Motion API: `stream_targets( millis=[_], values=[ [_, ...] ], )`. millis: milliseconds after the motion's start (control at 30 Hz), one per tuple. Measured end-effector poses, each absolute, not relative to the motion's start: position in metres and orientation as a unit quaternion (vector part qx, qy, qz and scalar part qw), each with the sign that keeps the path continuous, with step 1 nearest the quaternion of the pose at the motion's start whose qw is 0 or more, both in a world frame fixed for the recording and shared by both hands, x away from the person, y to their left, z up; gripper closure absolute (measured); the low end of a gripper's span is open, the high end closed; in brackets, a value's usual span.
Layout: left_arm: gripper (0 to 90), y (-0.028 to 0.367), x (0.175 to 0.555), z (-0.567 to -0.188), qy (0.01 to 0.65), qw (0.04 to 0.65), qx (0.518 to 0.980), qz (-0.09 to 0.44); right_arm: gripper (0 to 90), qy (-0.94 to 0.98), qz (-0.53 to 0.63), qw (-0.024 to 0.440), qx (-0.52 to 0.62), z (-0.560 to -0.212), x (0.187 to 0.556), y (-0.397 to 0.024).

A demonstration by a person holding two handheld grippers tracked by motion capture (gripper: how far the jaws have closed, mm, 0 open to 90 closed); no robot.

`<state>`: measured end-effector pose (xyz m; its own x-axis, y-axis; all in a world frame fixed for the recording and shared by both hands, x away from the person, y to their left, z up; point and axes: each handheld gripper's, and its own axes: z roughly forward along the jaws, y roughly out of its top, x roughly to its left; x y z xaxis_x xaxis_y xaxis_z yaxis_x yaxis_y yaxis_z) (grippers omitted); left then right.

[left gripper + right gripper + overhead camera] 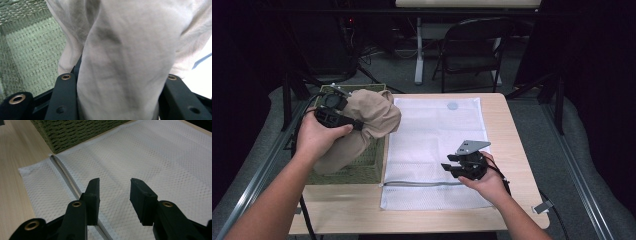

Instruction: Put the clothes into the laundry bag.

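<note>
From the high view, the left gripper (pixel 343 119) has a bundle of beige garment (pixel 371 120) clamped between its jaws, lifted partly out of the green woven basket (pixel 362 167) at the left of the tabletop (pixel 507 130). The cloth's lower end still droops into the basket. Beside the basket lies a flat white mesh laundry bag (pixel 432 130), its zipper (pixel 422 183) running along the near edge. The right gripper (pixel 452 167) hovers low over the bag just beyond that zipper, jaws partly apart with nothing in them.

In the left gripper view the garment (pixel 125 57) fills the gap between the two black jaws, gathered thick, so the hold looks secure. The basket's weave (pixel 30 50) sits behind on the left.

The right gripper view looks along the bare jaws, standing part-way open above the mesh bag (pixel 155 157), with the zipper (pixel 66 176) passing under the left-hand jaw. The basket's corner (pixel 75 132) is just beyond.

I'd judge the job is getting the garment into the bag. To do it well, the right gripper should pinch only the top layer of mesh at the zipper and lift it to make a mouth. The left should raise the cloth clear of the basket rim before swinging across, so the trailing end doesn't snag.
</note>
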<state>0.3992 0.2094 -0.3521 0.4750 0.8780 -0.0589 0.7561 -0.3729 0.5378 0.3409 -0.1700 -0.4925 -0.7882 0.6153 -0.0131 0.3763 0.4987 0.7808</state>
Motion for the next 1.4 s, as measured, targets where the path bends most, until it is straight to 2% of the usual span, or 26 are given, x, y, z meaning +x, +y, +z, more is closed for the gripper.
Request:
stream_targets(
  millis=[200,567,1067,1400],
  values=[
    [53.3,0.206,0.392,-0.355,0.491,0.256,0.825,0.116,62.9,0.860,0.400,0.147,0.282,-0.500,0.343,-0.163],
    [53.3,0.204,0.384,-0.360,0.485,0.261,0.827,0.115,68.9,0.876,0.380,0.098,0.282,-0.536,0.346,-0.154],
    [53.3,0.194,0.383,-0.362,0.474,0.258,0.835,0.110,71.7,0.889,0.350,0.085,0.281,-0.559,0.348,-0.153],
    [53.3,0.191,0.383,-0.362,0.472,0.256,0.837,0.108,71.1,0.896,0.338,0.095,0.271,-0.564,0.345,-0.149]
  ],
)
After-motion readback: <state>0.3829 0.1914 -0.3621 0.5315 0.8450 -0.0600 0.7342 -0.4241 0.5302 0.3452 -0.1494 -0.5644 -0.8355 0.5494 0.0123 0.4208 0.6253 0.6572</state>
